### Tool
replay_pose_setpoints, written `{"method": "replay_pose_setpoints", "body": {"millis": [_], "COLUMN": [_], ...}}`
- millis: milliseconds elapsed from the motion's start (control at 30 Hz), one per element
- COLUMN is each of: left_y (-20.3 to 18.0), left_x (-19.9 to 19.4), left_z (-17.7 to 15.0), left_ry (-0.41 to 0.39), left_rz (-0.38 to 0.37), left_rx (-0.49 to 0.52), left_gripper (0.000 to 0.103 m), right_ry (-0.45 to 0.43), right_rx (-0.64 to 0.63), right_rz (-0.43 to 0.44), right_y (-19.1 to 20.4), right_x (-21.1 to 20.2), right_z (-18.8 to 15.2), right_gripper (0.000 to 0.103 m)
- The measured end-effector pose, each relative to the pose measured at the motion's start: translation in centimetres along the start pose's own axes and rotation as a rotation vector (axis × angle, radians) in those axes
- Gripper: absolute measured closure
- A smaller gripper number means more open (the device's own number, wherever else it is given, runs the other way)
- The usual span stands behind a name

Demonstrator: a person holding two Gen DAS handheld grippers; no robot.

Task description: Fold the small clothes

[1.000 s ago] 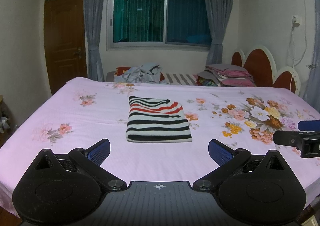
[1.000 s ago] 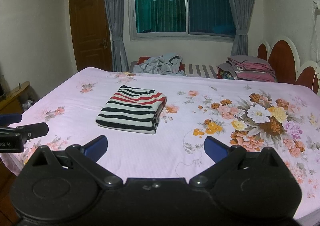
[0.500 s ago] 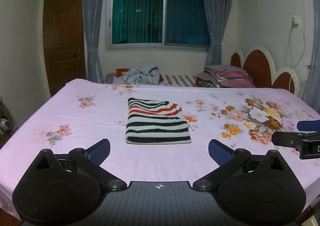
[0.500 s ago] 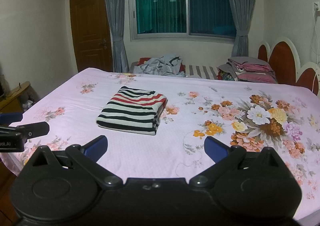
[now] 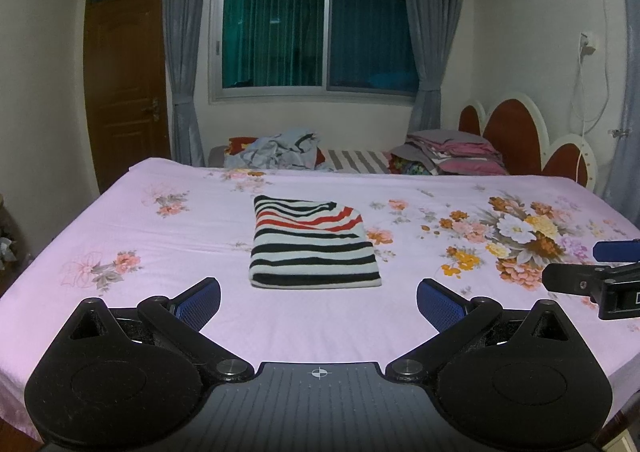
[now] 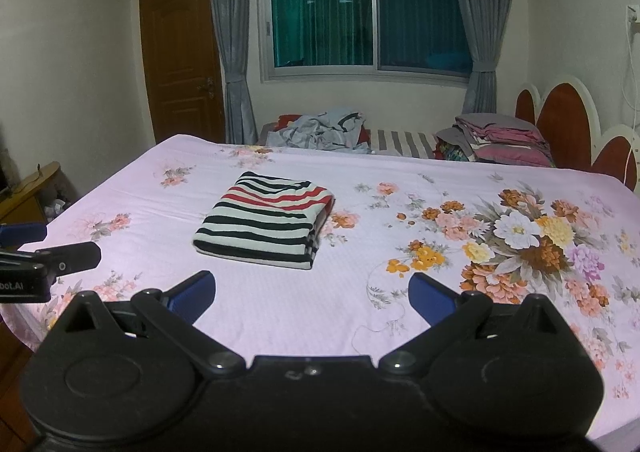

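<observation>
Fingers of the left gripper (image 5: 318,298) are spread wide, blue pads facing each other, with nothing between them; they hover over the near edge of the bed (image 5: 120,220). Fingers of the right gripper (image 6: 312,294) are spread just as wide and hold nothing either, above the same near edge.

Beyond both sets of fingers lies the striped garment (image 5: 312,244), folded into a neat rectangle with black, white and red bands, flat on the pink flowered sheet around the middle of the bed. In the left wrist view it sits straight ahead, centred between the two pads and apart from them. In the right wrist view the striped garment (image 6: 266,222) lies ahead and toward the left finger, also untouched.

Along the far edge of the bed sit a heap of unfolded clothes (image 5: 280,148) and a stack of folded bedding (image 5: 456,154) near the headboard (image 5: 516,132).
</observation>
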State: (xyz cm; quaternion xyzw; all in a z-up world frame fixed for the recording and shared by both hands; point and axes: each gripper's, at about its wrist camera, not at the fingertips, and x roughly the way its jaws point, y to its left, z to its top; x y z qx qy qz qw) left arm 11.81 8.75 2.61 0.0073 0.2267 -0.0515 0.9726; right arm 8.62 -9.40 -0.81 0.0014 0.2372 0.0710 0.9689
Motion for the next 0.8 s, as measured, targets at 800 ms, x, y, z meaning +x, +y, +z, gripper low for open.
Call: {"method": "replay_pose_setpoints", "body": {"millis": [800], "left_y": [0.58], "left_x": [0.18], "left_z": [-0.02], "left_ry": [-0.001], "left_rz": [-0.016], "left_rx": [0.000], "left_gripper": [0.000], "right_ry": [0.003], "right_rx": [-0.017], "right_rz": [0.012], "right_y": [0.37], "right_x": [0.41], "right_z": [-0.04], "right_gripper": [0.000]}}
